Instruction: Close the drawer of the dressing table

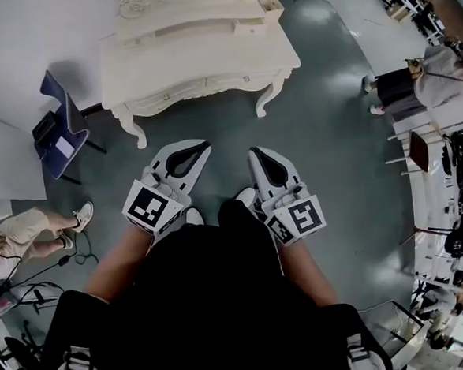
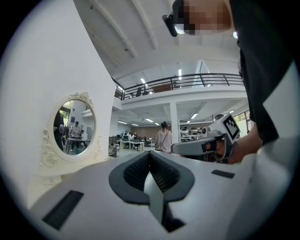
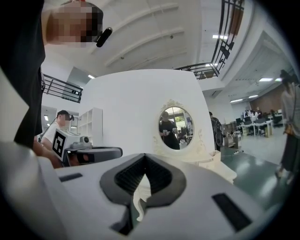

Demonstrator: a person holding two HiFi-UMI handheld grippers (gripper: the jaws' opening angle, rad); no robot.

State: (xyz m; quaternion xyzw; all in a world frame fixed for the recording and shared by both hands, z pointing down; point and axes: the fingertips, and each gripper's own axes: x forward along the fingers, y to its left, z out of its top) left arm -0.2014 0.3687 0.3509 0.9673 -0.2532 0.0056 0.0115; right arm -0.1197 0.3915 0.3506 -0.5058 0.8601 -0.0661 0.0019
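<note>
The left tool (image 1: 203, 146) has its jaws drawn together, the tips meeting, and nothing sits between the ribbed pads. The right tool (image 1: 254, 152) is the same: jaws closed on themselves, empty. Both are held level, side by side in front of the person's dark clothing, and touch nothing. Their tips point toward the desk (image 1: 207, 59), which stands well apart from them across a stretch of grey-green floor (image 1: 332, 157).

The desk is white and ornate, on curved legs. Its long axis runs left to right across the head view, and its front, with two small knobs, faces the person. A raised tier runs along its back edge. At the right end of that tier a small drawer (image 1: 270, 6) looks pulled out, jutting past the tier's face. How far it is out I cannot tell from this steep angle. An oval mirror (image 3: 176, 127) stands upright above the desk.

A blue chair (image 1: 57, 125) stands near the desk's left end.
</note>
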